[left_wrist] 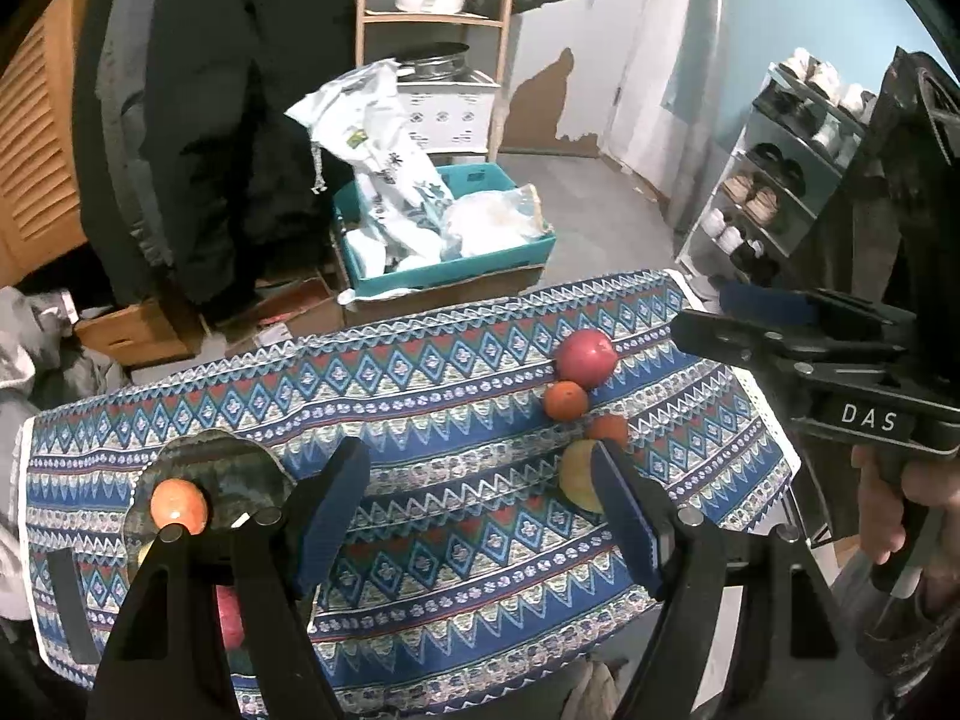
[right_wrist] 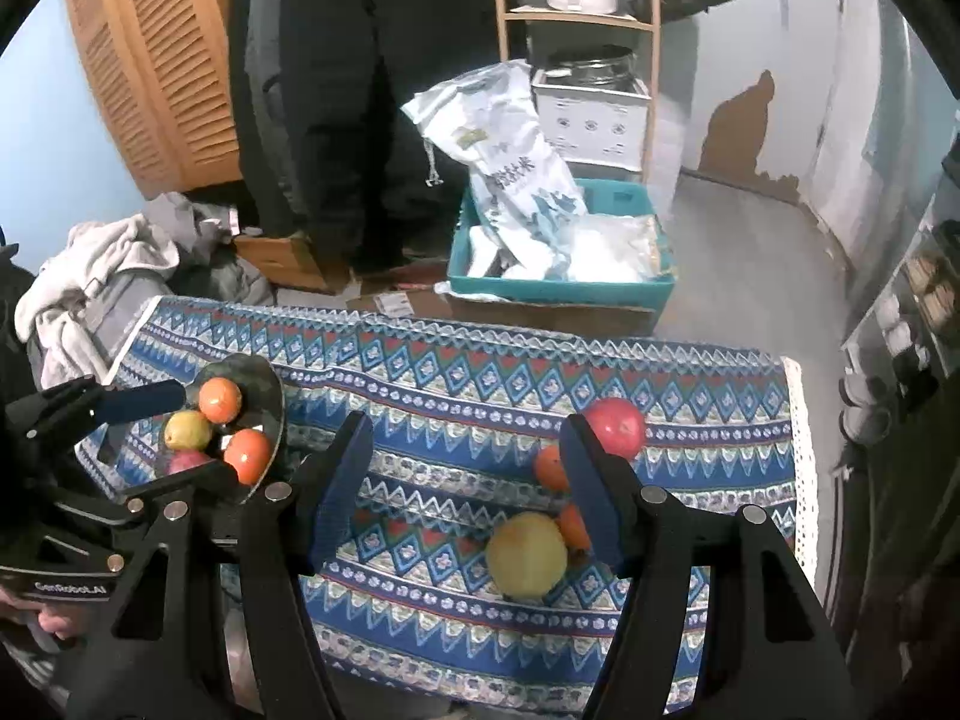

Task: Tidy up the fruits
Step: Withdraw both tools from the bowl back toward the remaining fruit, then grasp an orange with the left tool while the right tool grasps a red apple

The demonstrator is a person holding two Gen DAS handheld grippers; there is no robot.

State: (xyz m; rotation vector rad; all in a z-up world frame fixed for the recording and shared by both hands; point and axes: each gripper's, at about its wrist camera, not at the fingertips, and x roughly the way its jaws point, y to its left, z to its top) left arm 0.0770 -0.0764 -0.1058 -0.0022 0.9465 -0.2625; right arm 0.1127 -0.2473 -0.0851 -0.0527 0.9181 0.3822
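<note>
A dark plate [right_wrist: 267, 387] at the left of the patterned table holds two oranges [right_wrist: 220, 399], a yellow-green fruit [right_wrist: 188, 429] and a red fruit, partly hidden. On the cloth to the right lie a red apple [right_wrist: 617, 426], two oranges [right_wrist: 549, 467] and a yellow apple [right_wrist: 526, 553]. My right gripper [right_wrist: 468, 492] is open and empty above the cloth, just left of the loose fruits. My left gripper [left_wrist: 480, 510] is open and empty, right of the plate [left_wrist: 240, 468]. The loose red apple [left_wrist: 586, 357], orange [left_wrist: 565, 401] and yellow apple [left_wrist: 577, 474] show in the left wrist view.
The table is covered by a blue patterned cloth [right_wrist: 480, 372]. Behind it on the floor stand a teal crate [right_wrist: 558, 288] with white bags, cardboard boxes and a pile of clothes [right_wrist: 114, 264]. A shoe rack [left_wrist: 774, 192] stands at the right. A wooden shelf [right_wrist: 582, 18] holds pots.
</note>
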